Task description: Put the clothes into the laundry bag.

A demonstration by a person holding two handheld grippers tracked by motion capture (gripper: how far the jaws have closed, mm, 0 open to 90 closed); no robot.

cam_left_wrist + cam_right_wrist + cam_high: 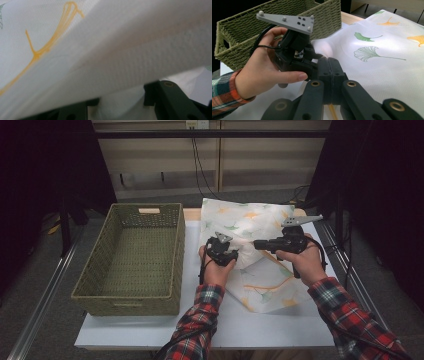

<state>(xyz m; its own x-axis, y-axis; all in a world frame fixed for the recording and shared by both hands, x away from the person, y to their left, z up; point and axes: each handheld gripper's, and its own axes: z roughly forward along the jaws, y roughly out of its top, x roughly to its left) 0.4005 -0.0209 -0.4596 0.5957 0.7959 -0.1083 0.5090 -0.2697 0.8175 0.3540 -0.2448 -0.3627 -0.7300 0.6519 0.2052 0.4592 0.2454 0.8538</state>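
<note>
**Cloth fold between our two grippers**

We are working the leaf-printed cloth (260,260), which is lying right of the basket (130,257). Our right gripper (257,243) is pointing left with jaws pressed together, seemingly pinching fabric. Our left gripper (221,251), nearest the fold, is keeping its jaws partly apart, with cloth (120,105) bunched between them.

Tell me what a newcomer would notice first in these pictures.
First, the white cloth printed with green and orange ginkgo leaves, spread over the right half of the table. The left gripper and right gripper meet over its middle. To the left stands an empty green woven basket.
</note>
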